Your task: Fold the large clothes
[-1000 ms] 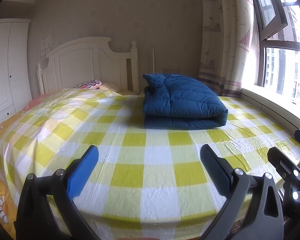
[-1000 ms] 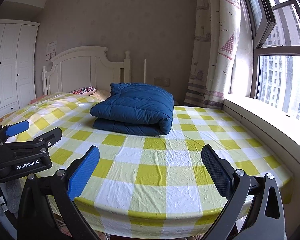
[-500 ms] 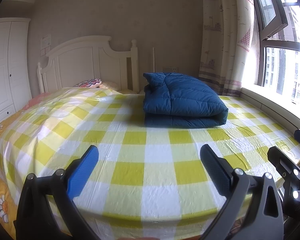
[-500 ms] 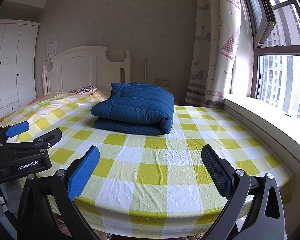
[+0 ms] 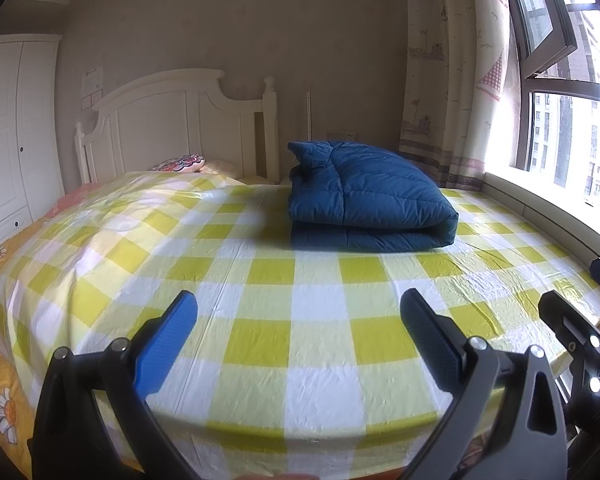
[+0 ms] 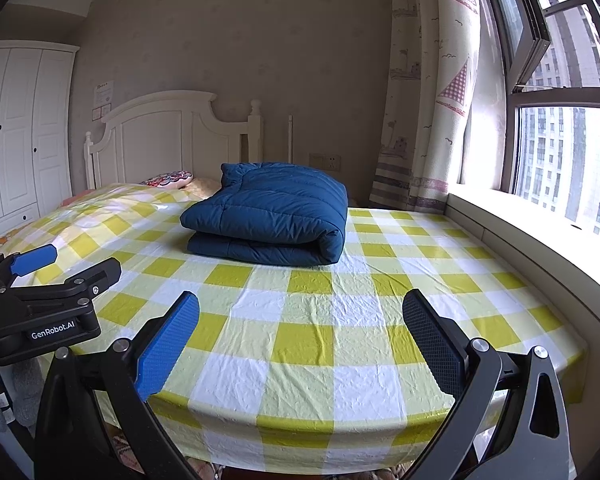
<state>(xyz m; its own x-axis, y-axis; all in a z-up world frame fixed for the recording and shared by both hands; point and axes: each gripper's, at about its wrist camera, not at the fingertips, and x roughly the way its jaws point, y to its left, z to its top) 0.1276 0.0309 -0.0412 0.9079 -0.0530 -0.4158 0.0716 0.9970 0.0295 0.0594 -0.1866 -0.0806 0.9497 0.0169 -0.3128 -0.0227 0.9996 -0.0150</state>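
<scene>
A: Where were the grippers held, relative to the bed point(image 6: 308, 360)?

B: At its foot edge; the left gripper point(image 5: 300, 344) and right gripper point(image 6: 302, 342) were both seen spread apart, nothing clamped.

A: And the garment?

B: The folded blue jacket point(image 6: 272, 216) was found well beyond them, toward the bed's headboard end, its long axis apparently crosswise. It was judged slightly nearer the right gripper, though fisheye distortion made that uncertain.

Folded down jacket point(image 5: 364, 208) on bed point(image 5: 260, 320), toward headboard point(image 5: 172, 128), window point(image 6: 560, 152) side. Pillow point(image 5: 178, 163) left behind it. Wardrobe point(image 5: 12, 128) far left. Curtain point(image 6: 428, 100) right of headboard.
</scene>
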